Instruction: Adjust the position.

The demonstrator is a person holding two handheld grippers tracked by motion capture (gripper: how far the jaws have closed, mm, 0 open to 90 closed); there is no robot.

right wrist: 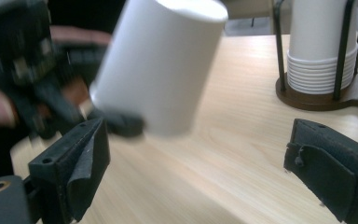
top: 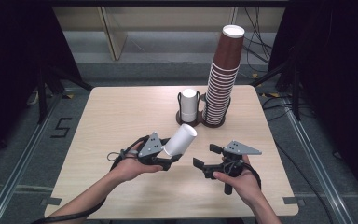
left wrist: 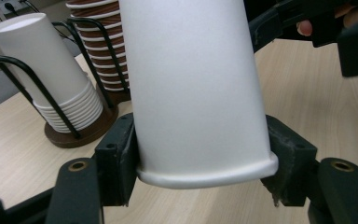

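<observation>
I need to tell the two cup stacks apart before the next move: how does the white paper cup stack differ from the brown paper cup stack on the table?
The white paper cup stack is short and stands straight in its wire holder; the brown paper cup stack is far taller and leans right at the top. White outside against brown with white rims. Both stand upside down, side by side, on dark round bases with black wire uprights.

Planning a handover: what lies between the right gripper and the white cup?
Nothing: bare table separates the open right gripper from the white cup, in the high view.

Cup [top: 181,139] in left claw [top: 168,161], right claw [top: 204,161] beside; cup racks [top: 200,122] behind on table [top: 121,121]
</observation>
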